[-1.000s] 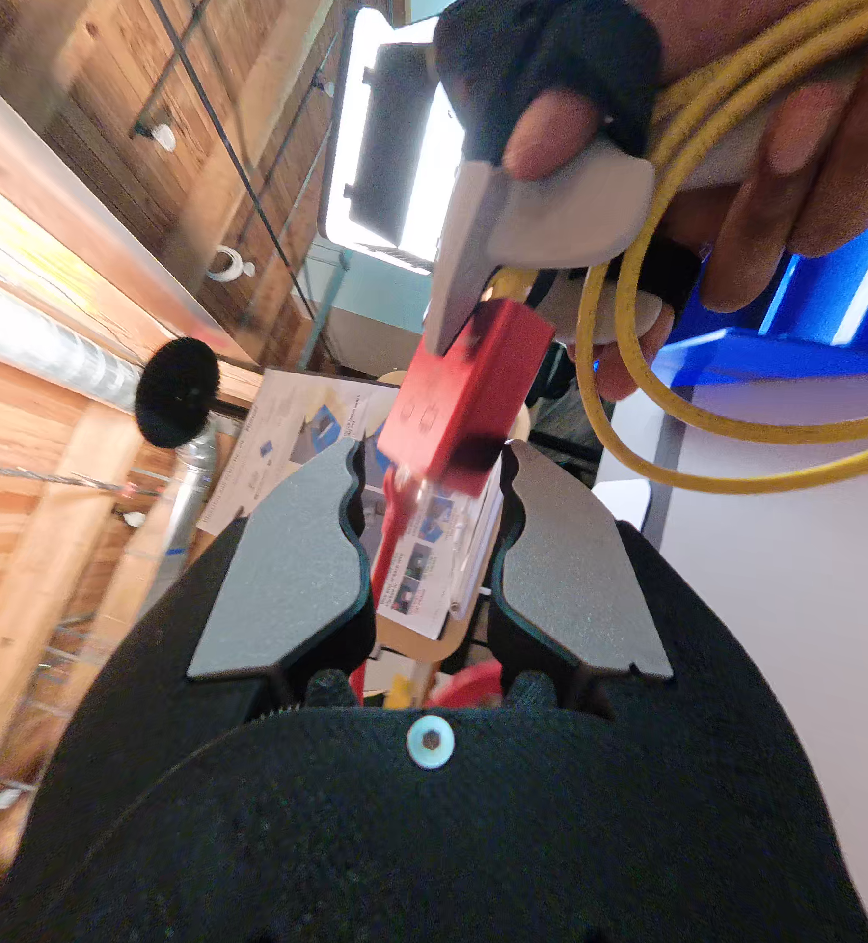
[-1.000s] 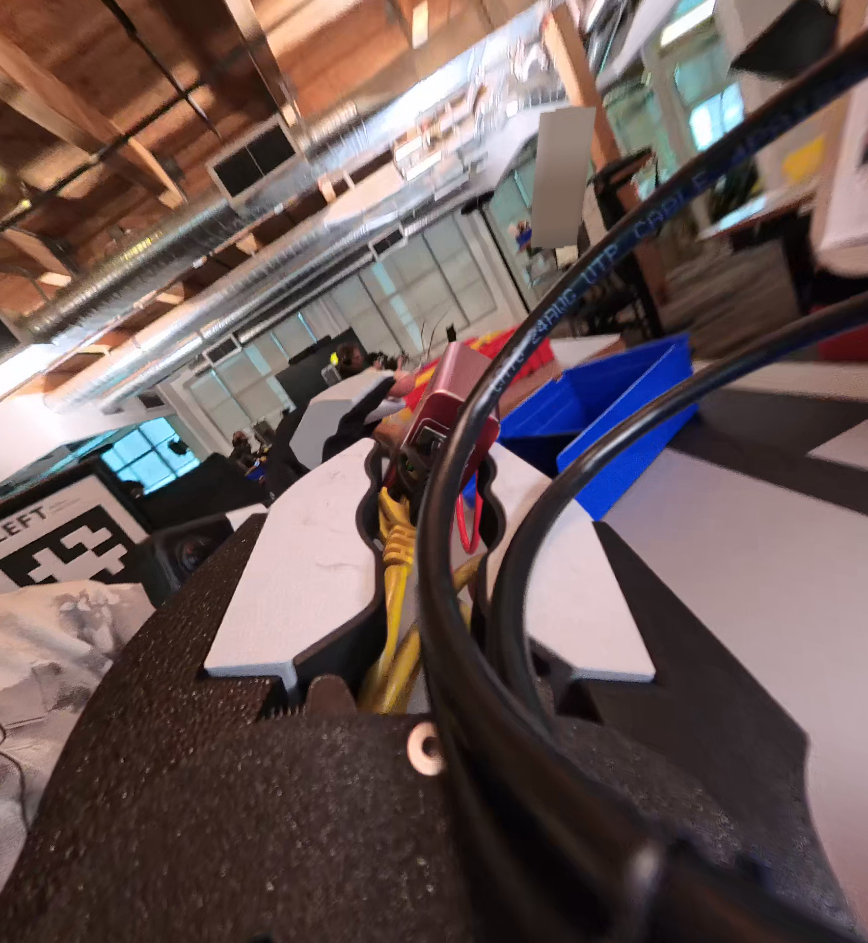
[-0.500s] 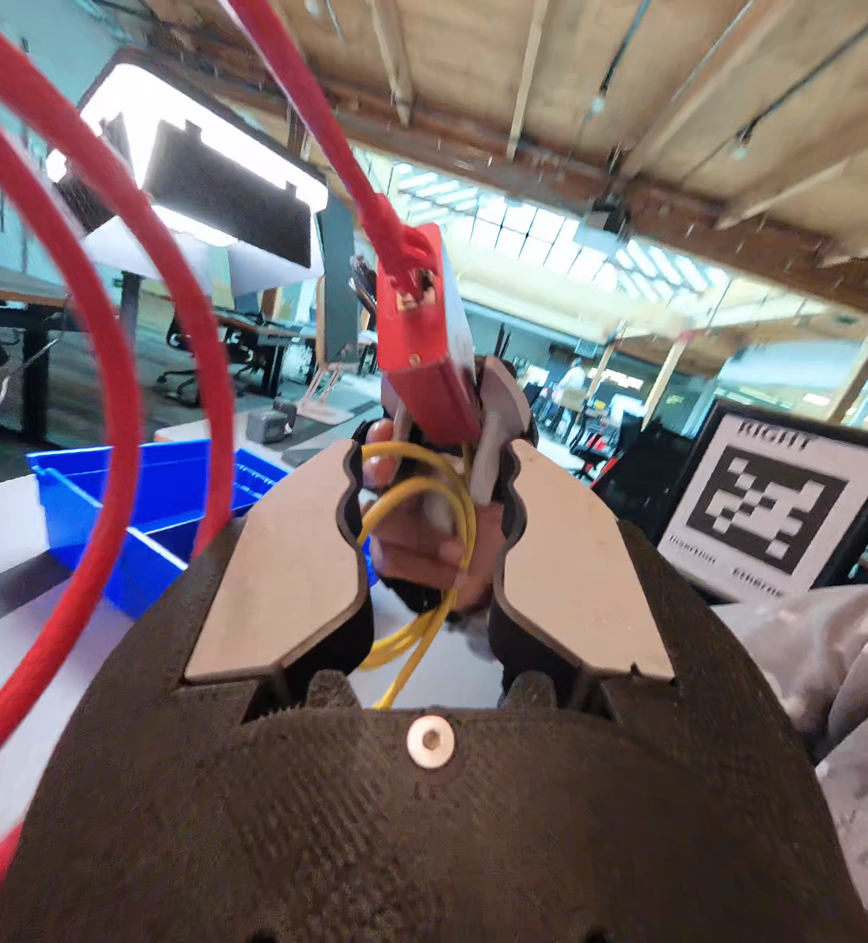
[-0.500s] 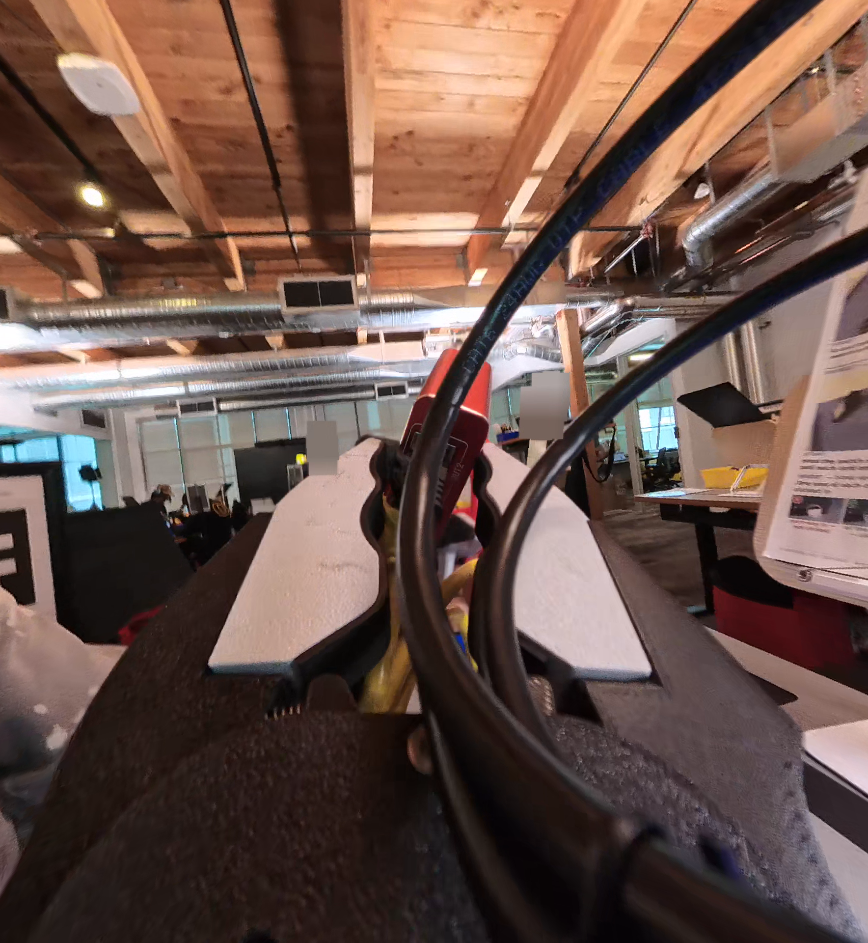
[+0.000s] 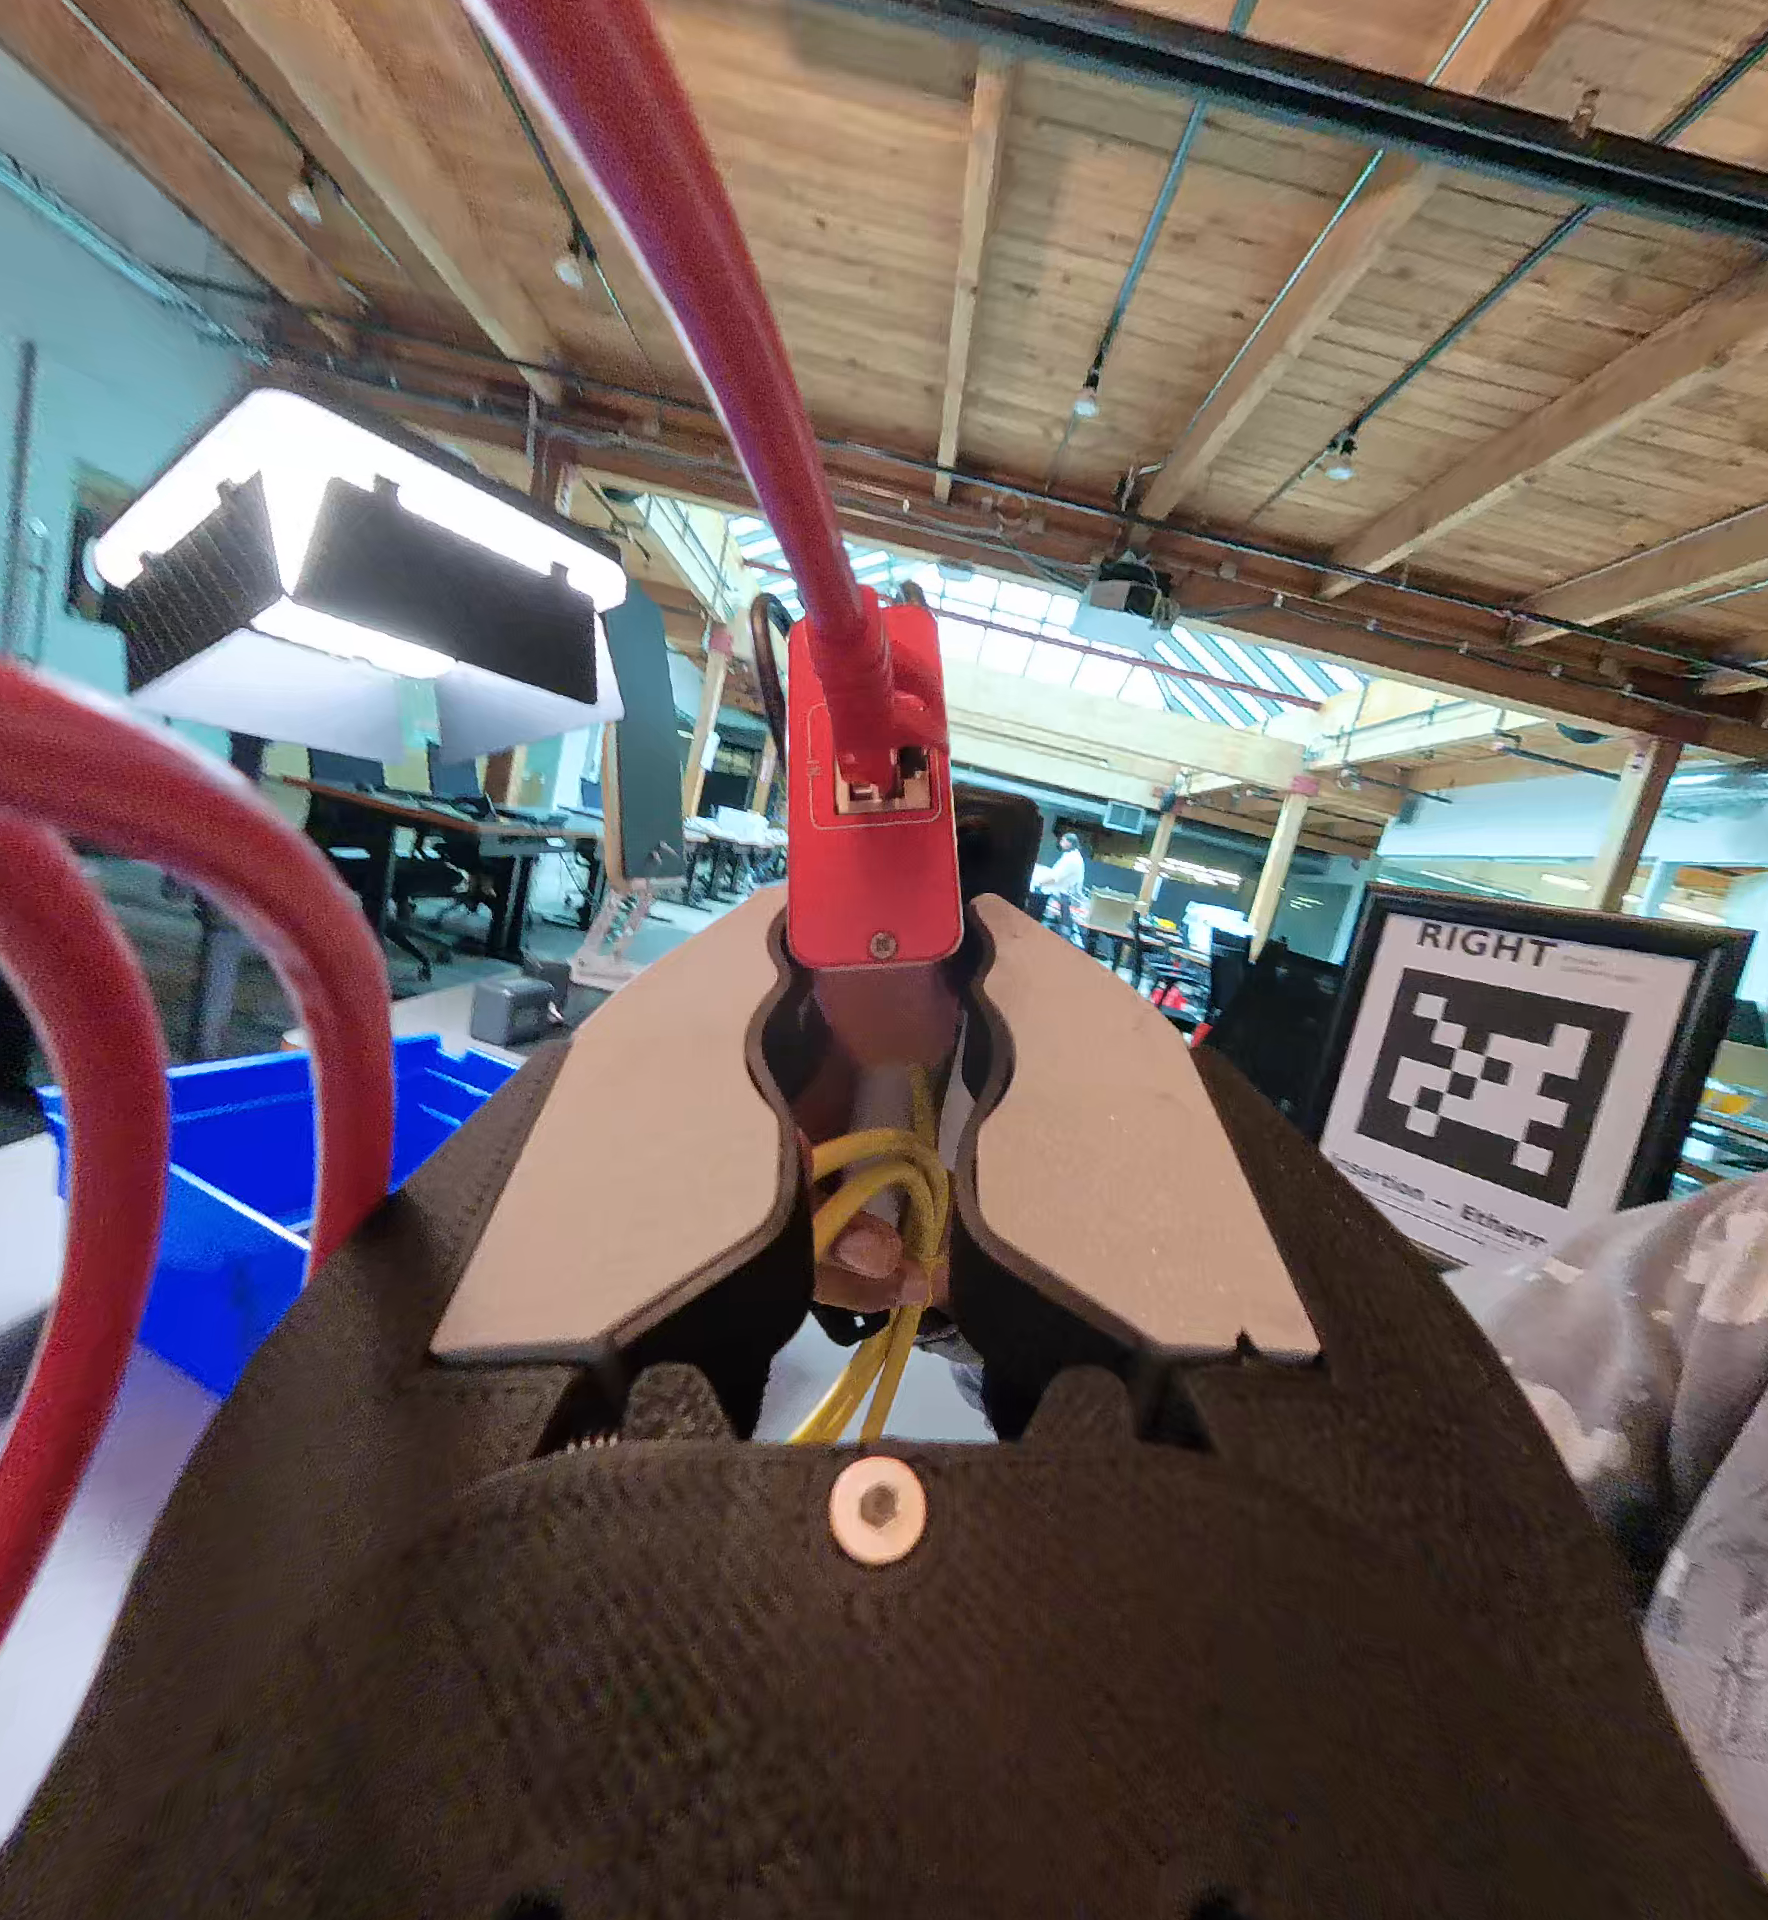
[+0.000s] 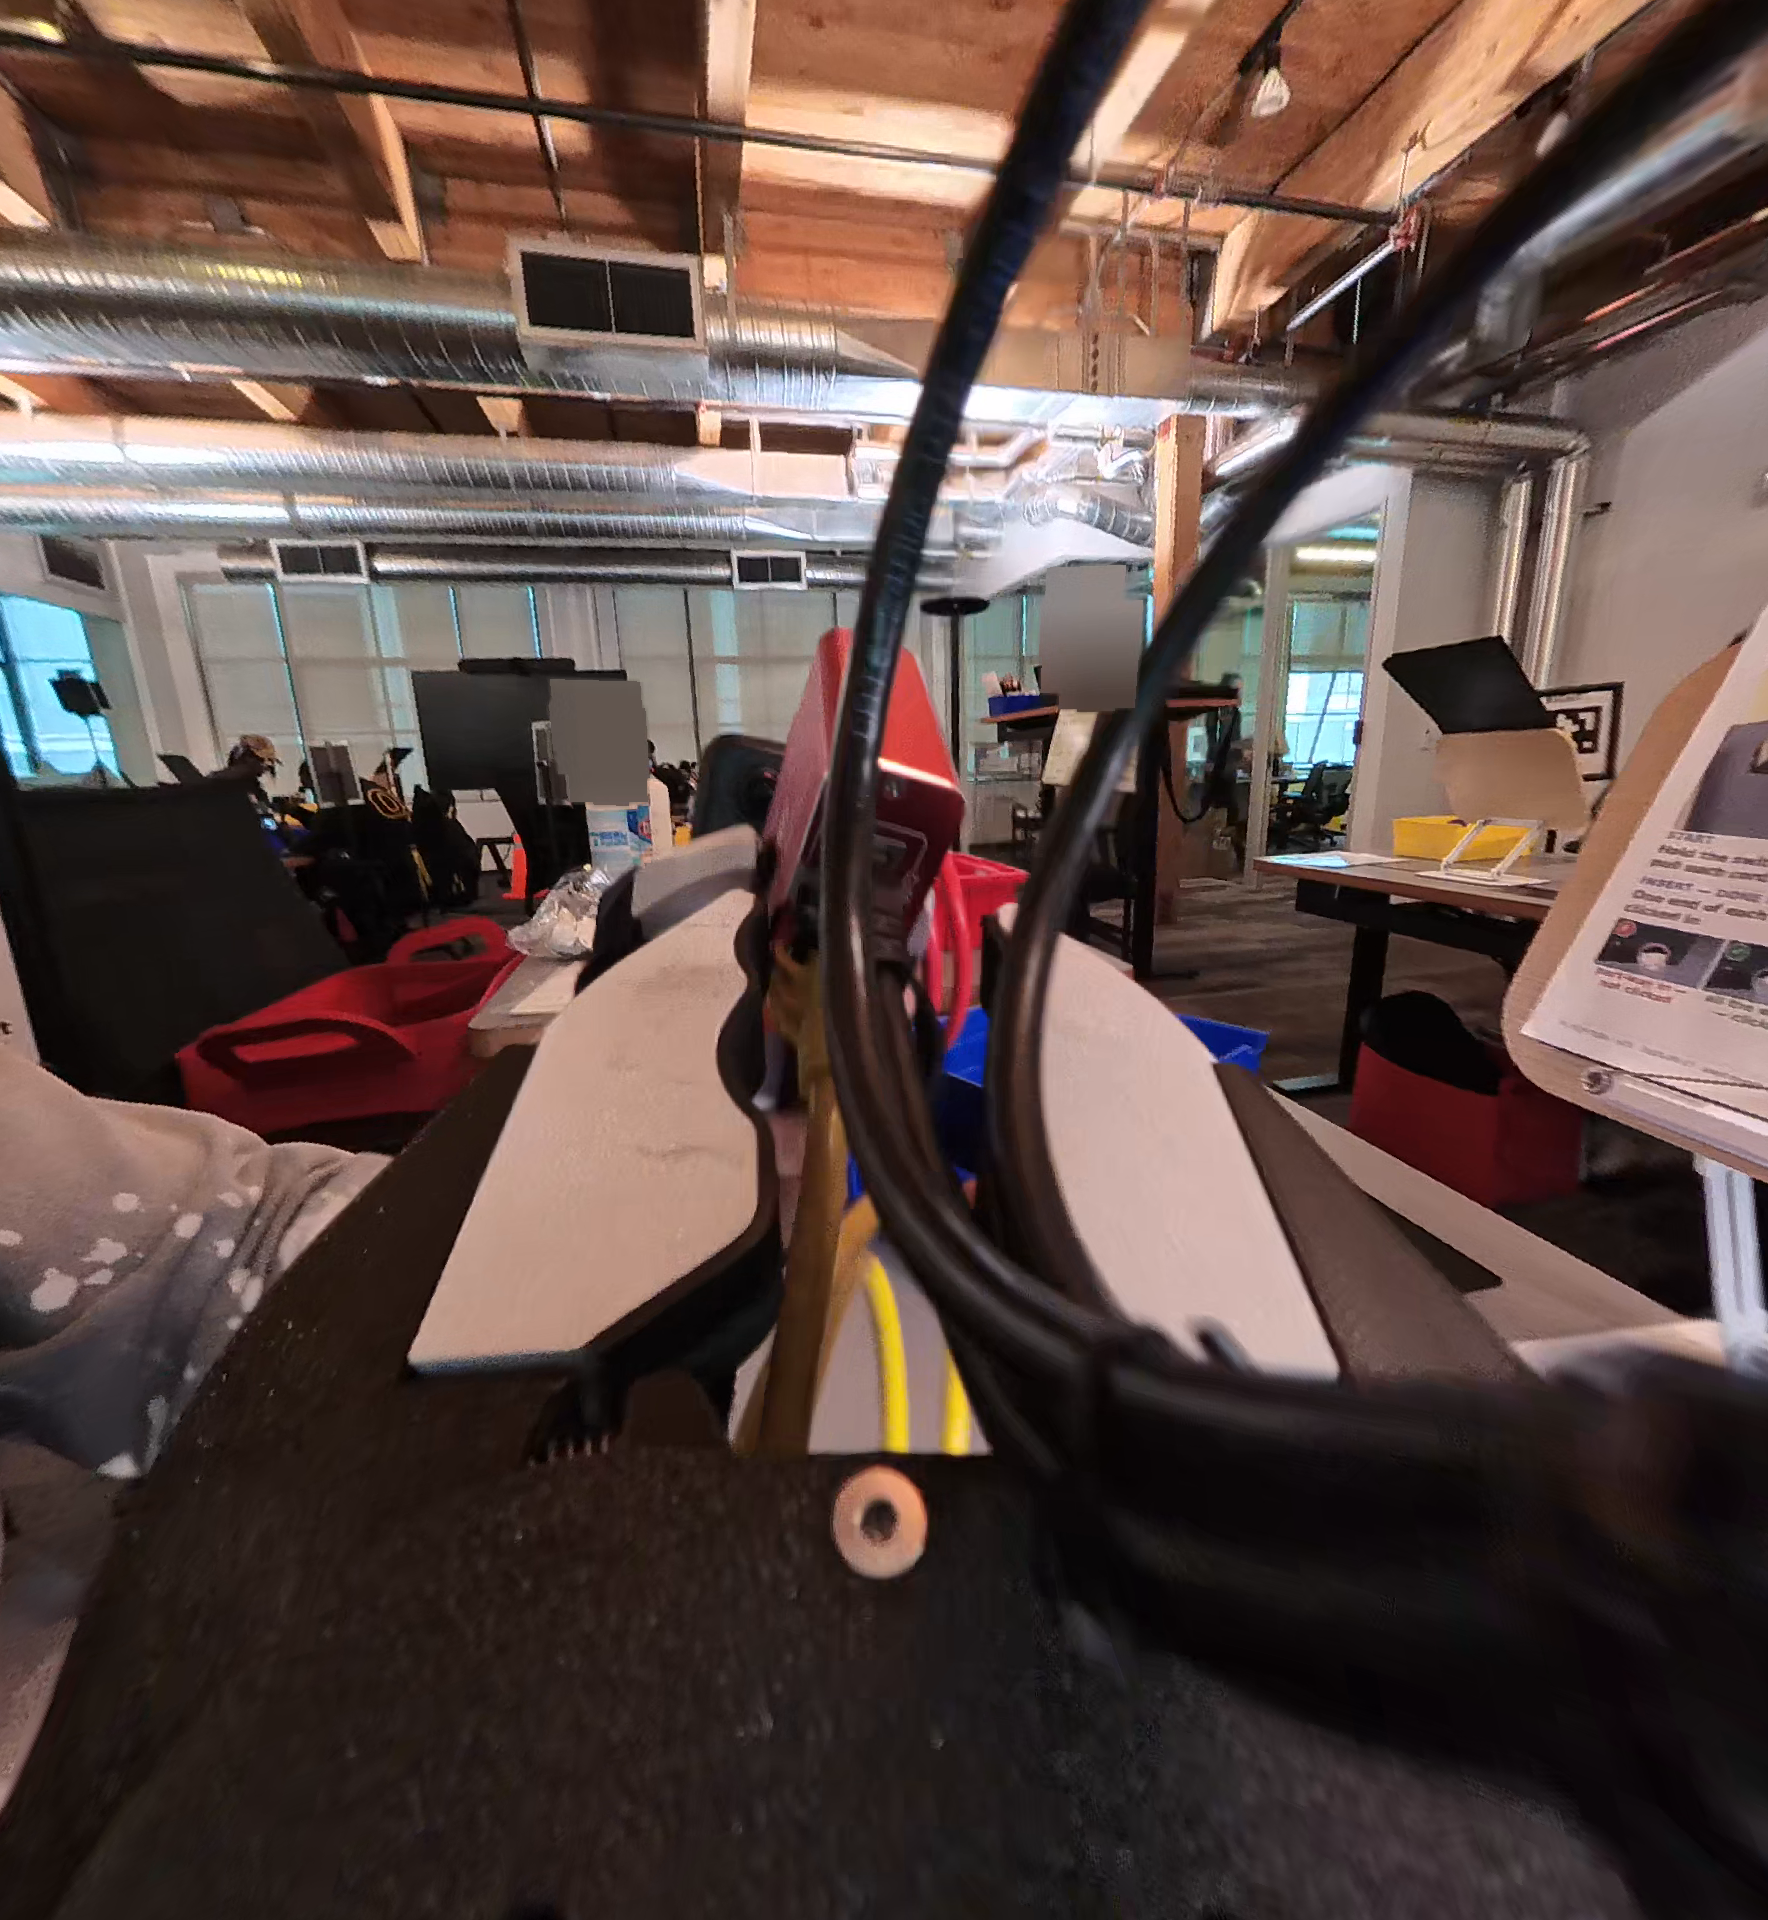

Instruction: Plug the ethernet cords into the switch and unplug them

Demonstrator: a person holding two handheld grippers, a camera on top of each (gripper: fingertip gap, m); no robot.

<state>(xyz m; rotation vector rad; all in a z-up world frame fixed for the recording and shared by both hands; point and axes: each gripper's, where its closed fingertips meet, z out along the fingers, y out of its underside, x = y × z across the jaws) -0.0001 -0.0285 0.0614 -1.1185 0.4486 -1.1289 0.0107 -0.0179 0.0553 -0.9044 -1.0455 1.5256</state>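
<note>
My left gripper (image 5: 875, 935) is shut on the lower end of the red switch (image 5: 875, 873), which stands upright between its pads. A red cord (image 5: 755, 364) is plugged into the port facing this camera and loops off to the left. A yellow cord (image 5: 901, 1174) hangs below the switch. In the right wrist view the switch (image 6: 921, 738) sits at my right gripper (image 6: 875, 904), whose jaws stand apart with a gap at the right pad. A black cord (image 6: 963, 312) and the yellow cord (image 6: 890, 1340) run to the switch. The left gripper's finger (image 6: 672, 868) shows beyond it.
A blue bin (image 5: 225, 1143) sits on the grey table at the left. A lit light panel (image 5: 360, 582) stands behind. A clipboard with an instruction sheet (image 6: 1711, 883) stands at the right and a red basket (image 6: 340, 1029) at the left. A sleeve (image 6: 80, 1195) is near.
My left gripper has come in onto the switch and its pads have closed on it. The right gripper's jaws have widened a little around the switch. Both views have tilted level.
</note>
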